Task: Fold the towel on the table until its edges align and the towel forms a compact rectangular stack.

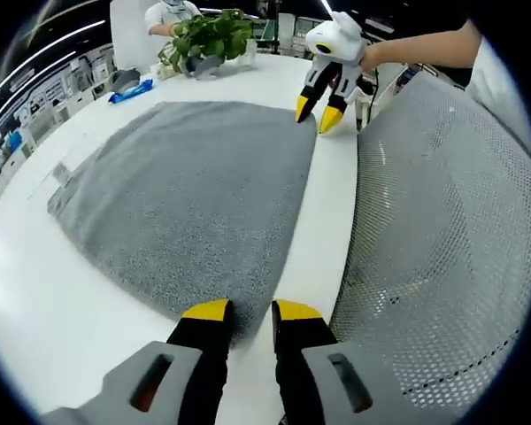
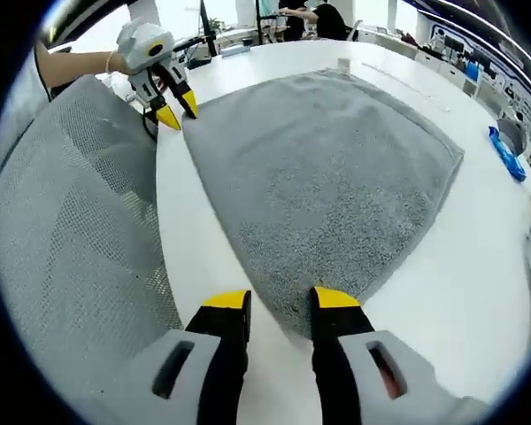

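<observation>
Two black, yellow-tipped grippers poise at the near corners of a grey terry-cloth towel (image 1: 190,195) lying flat and unfolded on a white round-edged table (image 1: 35,310). The left gripper (image 1: 251,310), jaws spread, straddles one near corner; the right gripper (image 2: 281,301), jaws likewise apart, hovers at the other corner without pinching it. The first fold appears not yet begun: the next move calls for closing on both corners and carrying them across to the towel's far edge. Beside the towel's near edge stands a grey mesh chair back (image 1: 442,221). Beyond the towel's far edge sit a blue packet (image 1: 131,91) and a leafy green potted plant (image 1: 211,40); past them, a seated person and office desks.
</observation>
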Demonstrator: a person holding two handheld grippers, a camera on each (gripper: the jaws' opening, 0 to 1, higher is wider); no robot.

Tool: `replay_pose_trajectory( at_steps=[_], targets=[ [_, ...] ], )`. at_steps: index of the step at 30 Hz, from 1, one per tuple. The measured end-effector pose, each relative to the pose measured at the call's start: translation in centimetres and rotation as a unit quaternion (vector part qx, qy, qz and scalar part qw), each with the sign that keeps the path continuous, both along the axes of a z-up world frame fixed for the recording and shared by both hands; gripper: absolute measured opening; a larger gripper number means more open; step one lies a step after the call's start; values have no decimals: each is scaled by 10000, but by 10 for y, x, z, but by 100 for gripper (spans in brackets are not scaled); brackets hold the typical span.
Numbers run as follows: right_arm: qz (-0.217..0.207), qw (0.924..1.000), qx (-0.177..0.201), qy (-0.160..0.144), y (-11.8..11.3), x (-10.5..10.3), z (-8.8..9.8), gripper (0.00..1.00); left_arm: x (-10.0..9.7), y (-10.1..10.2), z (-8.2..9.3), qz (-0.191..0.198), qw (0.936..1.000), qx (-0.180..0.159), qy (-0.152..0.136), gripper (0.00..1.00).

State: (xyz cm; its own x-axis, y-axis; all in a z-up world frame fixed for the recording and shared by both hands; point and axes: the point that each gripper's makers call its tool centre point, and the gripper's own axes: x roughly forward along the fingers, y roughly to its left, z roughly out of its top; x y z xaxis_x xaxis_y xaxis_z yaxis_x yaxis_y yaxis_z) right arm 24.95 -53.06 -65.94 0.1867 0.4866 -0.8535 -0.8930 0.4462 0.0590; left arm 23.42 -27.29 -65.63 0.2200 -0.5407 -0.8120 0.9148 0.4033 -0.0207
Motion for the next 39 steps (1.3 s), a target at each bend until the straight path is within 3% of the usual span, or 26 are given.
replay_pose_trajectory(
  at_steps=[3,9,13,20,26,30,34,39],
  targets=[
    [112,9998,-162,-100,-5,2,-1,20,0,1,-1,-205,9995,130,-180,17],
    [210,9991,-292,-237,-13,4,-2,17,0,4,-1,-254,9989,212,-326,14],
    [384,9971,-443,-483,-19,3,-2,15,0,7,-2,-379,9975,349,-478,12],
    [-225,9944,-639,-810,-20,9,-3,4,3,12,-2,-76,9980,395,-491,6],
    [-572,9935,-578,-799,-21,8,-2,1,1,12,-1,156,9966,621,-527,3],
    [-542,9938,-676,-692,-21,2,0,1,-1,13,1,408,9963,678,-325,3],
    [-629,9942,-641,-583,-22,-4,2,1,-4,16,10,484,9960,685,-323,3],
    [-871,9944,-393,-457,-20,-11,15,1,-2,20,36,964,9950,248,-101,2]
  ],
)
